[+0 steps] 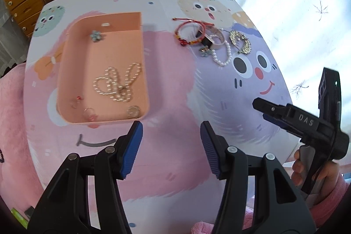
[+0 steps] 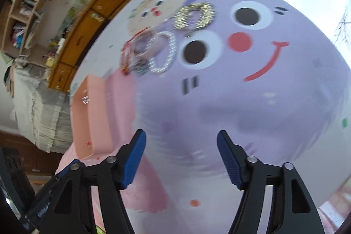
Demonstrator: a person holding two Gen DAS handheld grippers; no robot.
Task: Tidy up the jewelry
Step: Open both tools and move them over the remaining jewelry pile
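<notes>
Pink tray [image 1: 136, 21] already holding a bead chain [image 1: 117, 82]; remaining jewelry pile [image 1: 210, 41] lies well right of tray; left gripper [image 1: 171, 146] and right gripper [image 2: 181, 157] both spread, empty; step judged mid-sort, next a reach to the pile

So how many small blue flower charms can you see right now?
2. One flower charm lies inside the pink tray, at its far end. The other is on the table in the loose jewelry pile, beside the pearl bracelet. More may be hidden underneath.
</notes>
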